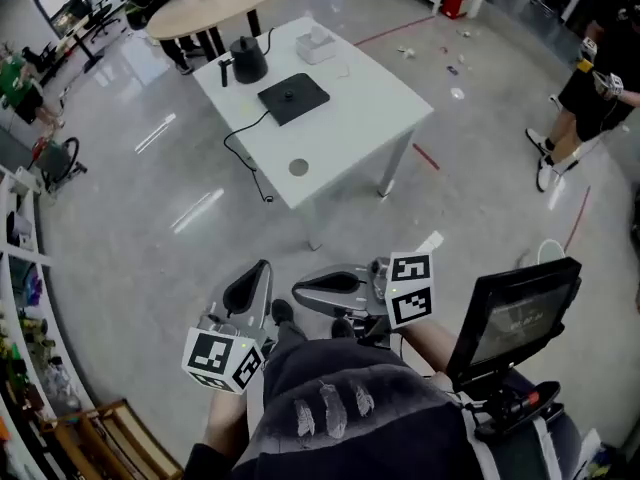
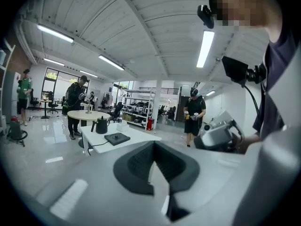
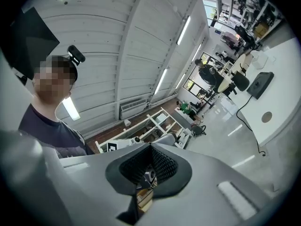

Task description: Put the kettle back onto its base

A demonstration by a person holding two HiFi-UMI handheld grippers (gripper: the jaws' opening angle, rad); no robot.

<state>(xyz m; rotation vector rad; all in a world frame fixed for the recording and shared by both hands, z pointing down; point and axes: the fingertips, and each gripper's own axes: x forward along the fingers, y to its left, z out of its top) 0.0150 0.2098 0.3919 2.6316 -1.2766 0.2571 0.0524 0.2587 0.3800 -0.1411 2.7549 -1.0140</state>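
We stand well apart from the white worktop [image 1: 352, 118], so neither gripper has anything to do with the task's things yet. The black kettle [image 1: 247, 60] stands upright on the far side of the worktop, near its base [image 1: 293, 98] but off it, handle and spout free to reach from our side as far as we can judge. The base lies flat, nearer the middle, its top bare and ready to take the kettle, and its cord [image 1: 245, 153] runs over the worktop's edge toward the floor. A white box [image 1: 316, 44] sits beyond the base, clear of the path between the two. We hold both grippers low and close to the body, which suits walking up rather than reaching. The left gripper [image 1: 250, 286] has its jaws fully together with nothing between them. The right gripper [image 1: 325, 284] looks the same in its own view: jaws meeting, empty. Before we take the kettle's handle, we judge that one of them must open.
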